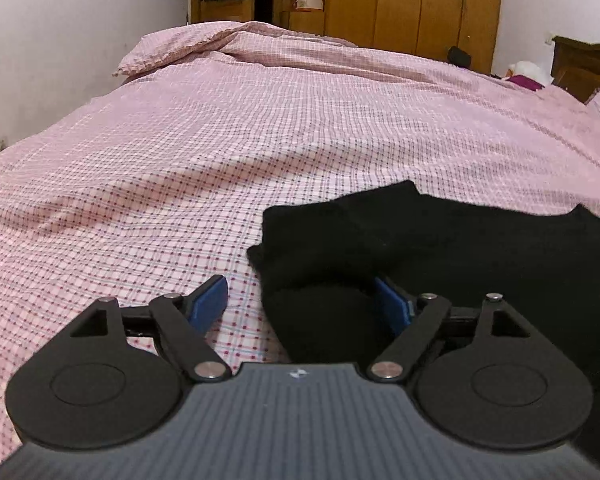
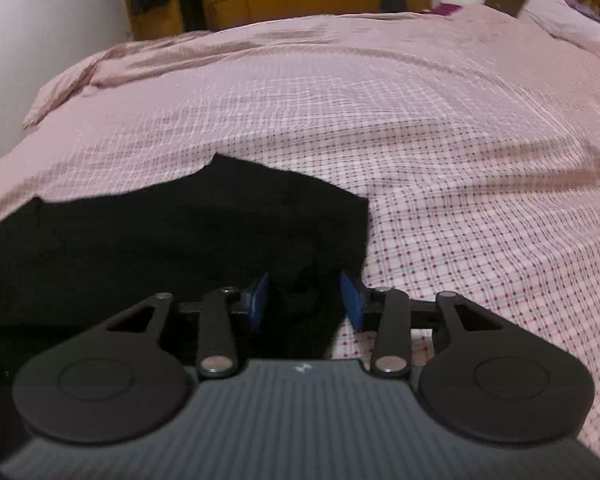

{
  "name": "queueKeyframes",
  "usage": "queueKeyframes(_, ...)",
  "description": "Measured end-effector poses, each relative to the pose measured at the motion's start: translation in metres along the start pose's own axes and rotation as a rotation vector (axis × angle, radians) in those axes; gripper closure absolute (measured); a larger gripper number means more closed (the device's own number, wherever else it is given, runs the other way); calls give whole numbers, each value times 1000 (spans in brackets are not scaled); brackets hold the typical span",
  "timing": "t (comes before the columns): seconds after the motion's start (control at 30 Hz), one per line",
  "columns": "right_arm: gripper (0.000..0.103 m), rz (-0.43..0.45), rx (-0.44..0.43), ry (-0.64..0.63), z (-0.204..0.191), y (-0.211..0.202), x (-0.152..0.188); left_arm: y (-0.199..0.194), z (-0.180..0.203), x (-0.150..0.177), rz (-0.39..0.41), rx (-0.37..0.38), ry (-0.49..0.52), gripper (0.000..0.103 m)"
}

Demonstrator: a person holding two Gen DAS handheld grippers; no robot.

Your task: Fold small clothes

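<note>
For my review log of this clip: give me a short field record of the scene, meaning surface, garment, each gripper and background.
surface: bed with pink checked cover
garment: black garment, lying on the cover, partly folded
left gripper: fingers open wide, straddling the garment's left edge
right gripper: fingers apart around a bunch of black cloth at its right edge; contact unclear
background: wooden wardrobe
</note>
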State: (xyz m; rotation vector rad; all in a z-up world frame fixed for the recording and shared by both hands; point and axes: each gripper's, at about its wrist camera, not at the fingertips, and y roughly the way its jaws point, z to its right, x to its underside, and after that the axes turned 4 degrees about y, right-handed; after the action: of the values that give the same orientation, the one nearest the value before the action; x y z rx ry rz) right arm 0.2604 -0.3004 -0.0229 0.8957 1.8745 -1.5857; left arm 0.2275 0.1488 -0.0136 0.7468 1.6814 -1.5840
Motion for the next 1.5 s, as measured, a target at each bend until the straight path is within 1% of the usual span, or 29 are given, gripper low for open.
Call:
queueKeyframes(0.17, 60, 19, 29, 57, 7, -25, 0, -35, 1, 2, 37, -4, 46, 20)
queueKeyframes(0.27, 60, 39, 0, 79, 11, -47, 5, -58, 0, 7, 52, -5, 79, 19)
queueKeyframes(0.33, 60, 44, -25, 62, 9, -59, 10, -69, -1, 8, 52, -11, 90, 19)
queueKeyframes(0.43, 60, 43, -43, 12, 1, -73, 19, -85, -3, 14, 32, 4, 99, 19)
queueKeyframes(0.53, 60, 43, -59, -23, -5, -83, 29, -103, -1, 31, 28, 34, 135, 19)
queueKeyframes(0.63, 60, 22, -70, -41, -9, -84, 41, -103, 8, 48, -3, 50, 192, 19)
queueKeyframes(0.67, 60, 13, -71, -48, -10, -83, 45, -98, 12, 53, -13, 32, 217, 19)
queueKeyframes(0.73, 60, 1, -64, -59, -13, -80, 52, -86, 18, 57, -17, -35, 235, 19)
queueKeyframes(0.8, 60, 0, -50, -72, -15, -77, 57, -77, 14, 56, 8, -127, 200, 19)
queueKeyframes(0.87, 60, 2, -29, -84, -15, -75, 59, -70, -1, 52, -17, -225, 121, 19)
queueKeyframes(0.93, 61, 1, -1, -94, -14, -73, 62, -65, -19, 52, -48, -221, 40, 20)
queueKeyframes(0.97, 61, 4, 9, -98, -12, -71, 64, -65, -23, 53, -61, -248, 33, 20)
queueKeyframes(1.0, 61, 6, 11, -96, -9, -70, 65, -63, -25, 54, -72, -293, 56, 20)
queueKeyframes(1.03, 61, 8, 9, -88, -7, -69, 65, -64, -28, 56, -75, -307, 74, 20)
queueKeyframes(1.1, 61, 14, 1, -64, -4, -70, 66, -70, -34, 56, -83, -282, 51, 20)
queueKeyframes(1.17, 60, 17, 0, -52, -4, -73, 65, -80, -35, 53, -72, -247, 35, 20)
queueKeyframes(1.3, 60, 44, -32, -4, -5, -82, 53, -100, -21, 37, 6, -185, 49, 20)
queueKeyframes(1.4, 60, 79, -35, -36, -11, -83, 38, -112, -4, 22, 95, -142, 66, 20)
queueKeyframes(1.5, 60, 107, -30, -61, -16, -75, 21, -107, 15, 3, 157, -99, 88, 21)
